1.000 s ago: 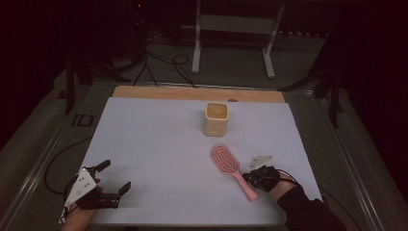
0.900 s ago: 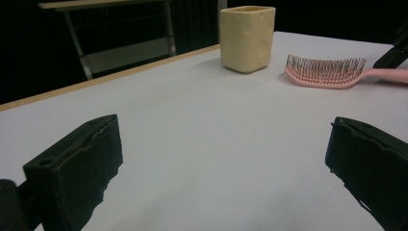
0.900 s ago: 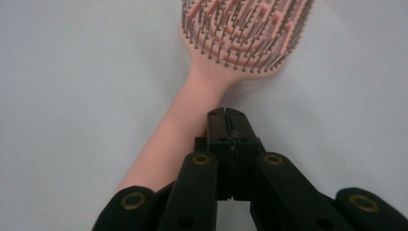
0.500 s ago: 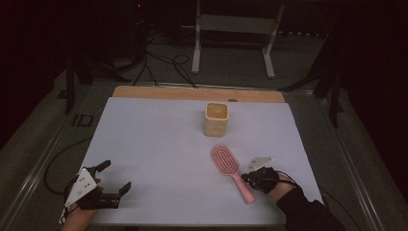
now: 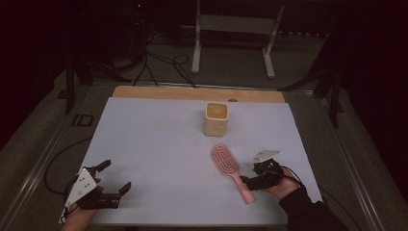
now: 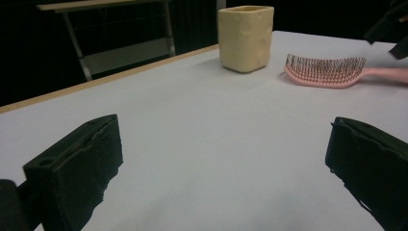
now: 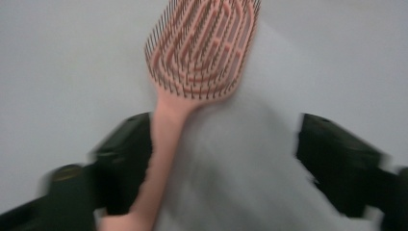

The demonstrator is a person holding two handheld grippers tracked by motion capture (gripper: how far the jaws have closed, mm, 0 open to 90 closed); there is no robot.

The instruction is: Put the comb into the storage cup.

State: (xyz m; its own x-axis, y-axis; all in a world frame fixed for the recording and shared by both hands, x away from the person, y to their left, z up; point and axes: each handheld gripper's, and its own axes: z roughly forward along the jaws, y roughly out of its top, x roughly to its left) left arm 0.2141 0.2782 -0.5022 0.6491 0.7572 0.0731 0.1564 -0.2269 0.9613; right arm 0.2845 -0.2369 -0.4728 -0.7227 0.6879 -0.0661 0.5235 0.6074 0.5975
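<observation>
Notably, the pink hairbrush [image 5: 226, 164] lay flat on the white table sheet [image 5: 154, 144], bristles up, head just in front of the beige cup [image 5: 216, 118], handle running away from the cup toward the person. The right gripper [image 7: 211, 159] had just been opening; its 2 jaws stood wide, the handle between them beside 1 jaw, unclamped. The left gripper [image 5: 108, 180] rested well apart from the cup at the near left, jaws wide, nothing between.

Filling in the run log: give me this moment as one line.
right gripper: jaws just opened, astride hairbrush handle, not clamping | hairbrush: flat on table | left gripper: open | cup: upright
</observation>
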